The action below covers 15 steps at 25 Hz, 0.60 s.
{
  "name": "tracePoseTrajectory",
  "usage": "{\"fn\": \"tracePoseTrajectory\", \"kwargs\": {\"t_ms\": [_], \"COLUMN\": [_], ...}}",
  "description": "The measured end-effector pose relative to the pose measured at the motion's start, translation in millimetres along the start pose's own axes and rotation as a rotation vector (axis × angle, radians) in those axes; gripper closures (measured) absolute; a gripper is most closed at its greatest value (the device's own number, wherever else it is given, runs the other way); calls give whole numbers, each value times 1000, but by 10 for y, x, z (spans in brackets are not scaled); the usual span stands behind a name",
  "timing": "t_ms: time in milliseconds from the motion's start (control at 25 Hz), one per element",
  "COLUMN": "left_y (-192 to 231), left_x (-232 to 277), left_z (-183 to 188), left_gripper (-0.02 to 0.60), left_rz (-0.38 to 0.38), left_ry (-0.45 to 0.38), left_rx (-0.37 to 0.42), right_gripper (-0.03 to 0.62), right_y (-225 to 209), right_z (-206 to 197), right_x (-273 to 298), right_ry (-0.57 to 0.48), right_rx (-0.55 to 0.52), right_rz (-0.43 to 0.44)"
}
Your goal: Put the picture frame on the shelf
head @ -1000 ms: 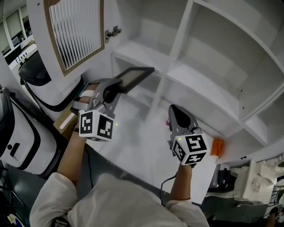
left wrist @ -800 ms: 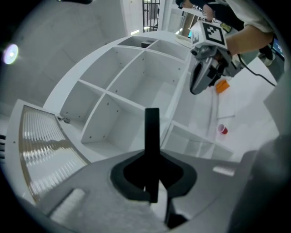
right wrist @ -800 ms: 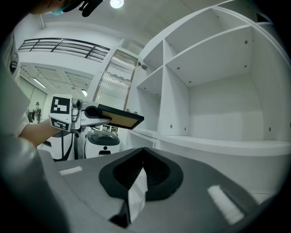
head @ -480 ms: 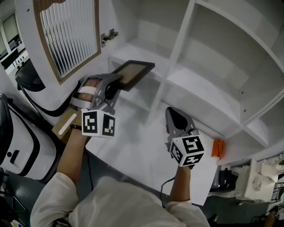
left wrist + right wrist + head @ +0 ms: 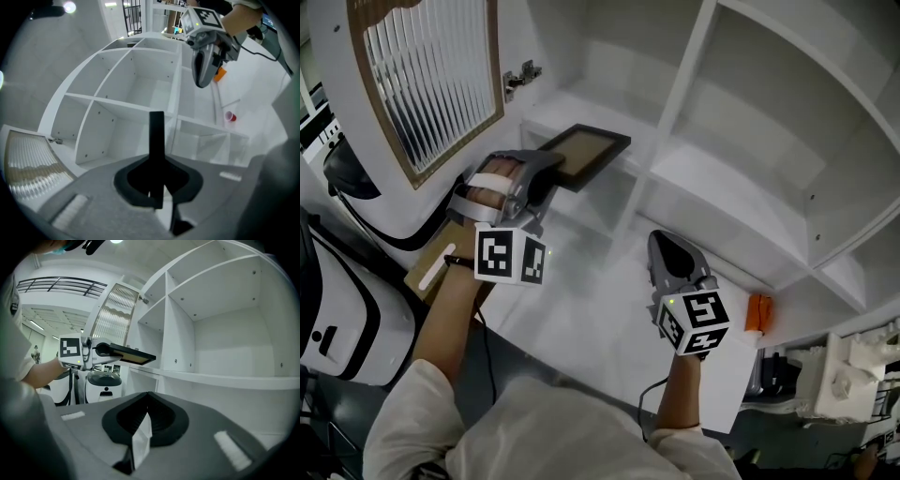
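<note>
left gripper (image 5: 542, 176): clamped on picture frame (image 5: 584, 153), held flat | frame: in the air just before the shelf (image 5: 712, 173), at its lower-left compartment, far corner near the upright divider | right gripper (image 5: 668, 251): jaws together, above the table (image 5: 581, 309)

You face a white shelving unit (image 5: 722, 178) of open compartments, with its wood-framed ribbed-glass door (image 5: 427, 80) swung open at your left. Below that door stands a rounded white-and-black machine (image 5: 337, 309), beside the white tabletop (image 5: 591, 309).
</note>
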<state>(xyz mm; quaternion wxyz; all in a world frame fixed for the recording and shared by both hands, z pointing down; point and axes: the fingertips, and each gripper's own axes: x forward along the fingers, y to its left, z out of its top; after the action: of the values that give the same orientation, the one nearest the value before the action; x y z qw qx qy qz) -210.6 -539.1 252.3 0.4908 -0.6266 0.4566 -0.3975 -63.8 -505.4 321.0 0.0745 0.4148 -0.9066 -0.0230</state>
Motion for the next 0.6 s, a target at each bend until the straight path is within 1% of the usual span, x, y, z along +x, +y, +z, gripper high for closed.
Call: {"fn": "tracePoseTrajectory", "kwargs": {"t_ms": [280,600], "left_y": [-36,-74], "left_x": [122,236], "left_z": [-80,-81], "left_gripper": [560,557], "left_rz": [-19,-27], "left_ry": [13,15], "left_rx": [54,112], "right_gripper": [588,588], "right_y": [-31,-32], "right_z": [-46,-82], "right_x": [73,149], "right_ry": [9,17], "right_rx": [12,14], "right_rz": [-7,-5]}}
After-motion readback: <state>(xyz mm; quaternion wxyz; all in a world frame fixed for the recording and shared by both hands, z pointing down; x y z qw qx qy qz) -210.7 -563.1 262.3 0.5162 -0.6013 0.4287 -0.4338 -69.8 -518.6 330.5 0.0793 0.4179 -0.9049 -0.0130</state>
